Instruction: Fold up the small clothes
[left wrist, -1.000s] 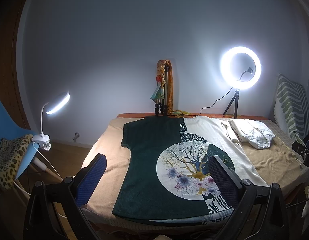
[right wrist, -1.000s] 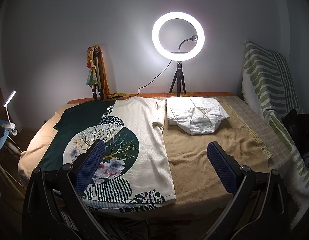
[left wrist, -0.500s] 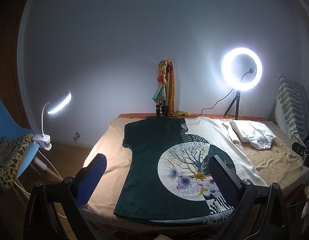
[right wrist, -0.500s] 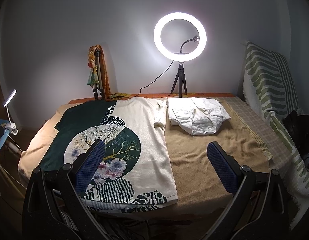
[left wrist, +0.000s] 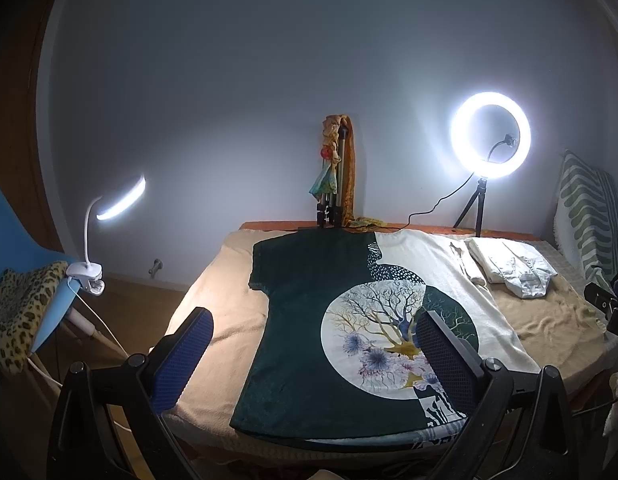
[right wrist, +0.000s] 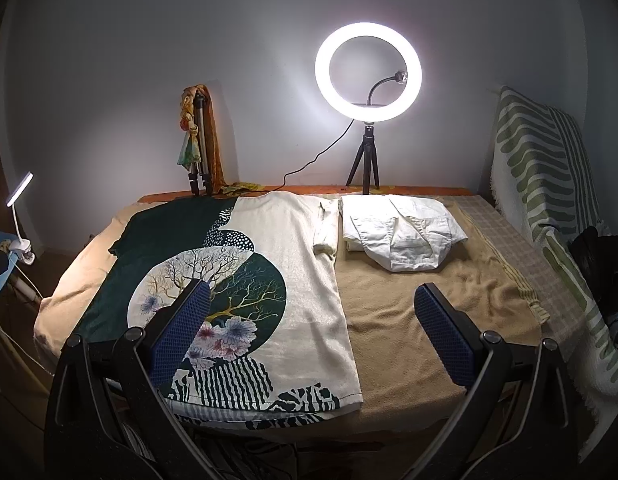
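Basically pre-grasp: left gripper (left wrist: 315, 354) and right gripper (right wrist: 313, 320) both hovering at near edge of bed (right wrist: 409, 312), jaws wide apart, nothing held. T-shirt (right wrist: 293, 272) spread flat ahead of and below jaws, long axis running away from jaws toward wall, hem nearest, collar far. Dark green half sitting between left jaws; cream half just ahead of right gripper's left finger (right wrist: 181, 334), rest of right jaw span over bare blanket. Folded white garment (right wrist: 401, 232) well beyond right jaws. Probably hem corners next, one per gripper.
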The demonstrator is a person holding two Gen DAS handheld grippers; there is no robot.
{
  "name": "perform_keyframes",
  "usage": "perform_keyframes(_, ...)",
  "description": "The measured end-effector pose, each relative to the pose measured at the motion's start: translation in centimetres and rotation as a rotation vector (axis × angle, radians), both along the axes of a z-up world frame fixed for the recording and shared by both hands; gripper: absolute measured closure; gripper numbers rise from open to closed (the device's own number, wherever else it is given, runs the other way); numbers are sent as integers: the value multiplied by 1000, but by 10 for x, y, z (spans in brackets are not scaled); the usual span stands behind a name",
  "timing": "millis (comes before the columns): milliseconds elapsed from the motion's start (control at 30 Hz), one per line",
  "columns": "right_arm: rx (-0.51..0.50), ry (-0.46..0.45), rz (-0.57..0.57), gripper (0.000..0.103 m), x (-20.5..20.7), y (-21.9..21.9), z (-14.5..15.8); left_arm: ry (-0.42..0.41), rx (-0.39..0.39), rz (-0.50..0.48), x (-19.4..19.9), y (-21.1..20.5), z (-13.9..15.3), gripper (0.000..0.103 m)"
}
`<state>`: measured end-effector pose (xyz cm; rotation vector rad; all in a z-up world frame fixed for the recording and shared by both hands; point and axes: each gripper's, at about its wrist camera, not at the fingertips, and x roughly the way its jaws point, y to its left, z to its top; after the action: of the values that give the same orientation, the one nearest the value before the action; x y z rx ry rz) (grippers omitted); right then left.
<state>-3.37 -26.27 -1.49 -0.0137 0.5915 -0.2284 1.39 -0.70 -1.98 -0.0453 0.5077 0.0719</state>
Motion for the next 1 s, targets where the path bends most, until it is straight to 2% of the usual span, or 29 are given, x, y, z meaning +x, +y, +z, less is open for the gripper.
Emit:
perform_keyframes(267, -20, -18, 28, 0, 19, 3, 3, 10, 0, 8, 10, 7, -7, 1)
perform_keyframes(533, -32, -40, 89, 0, 65, 2, 11, 36, 1, 32, 27, 22, -24, 2)
perform_keyframes(600, -24, -33, 111, 0, 81, 4, 13, 52, -14, 36, 33, 30, -31, 8)
perform_keyframes(800, 61, -2, 195, 0, 132, 15, 17, 107, -115, 64, 42, 69, -65, 19)
perform_keyframes(900, 74, 10, 240, 0, 159, 31, 17, 162, -163, 62, 46, 88, -90, 29)
perform_keyframes(1000, 87, 37, 283, 0, 183, 49, 14, 229, -232, 52, 53, 103, -117, 35)
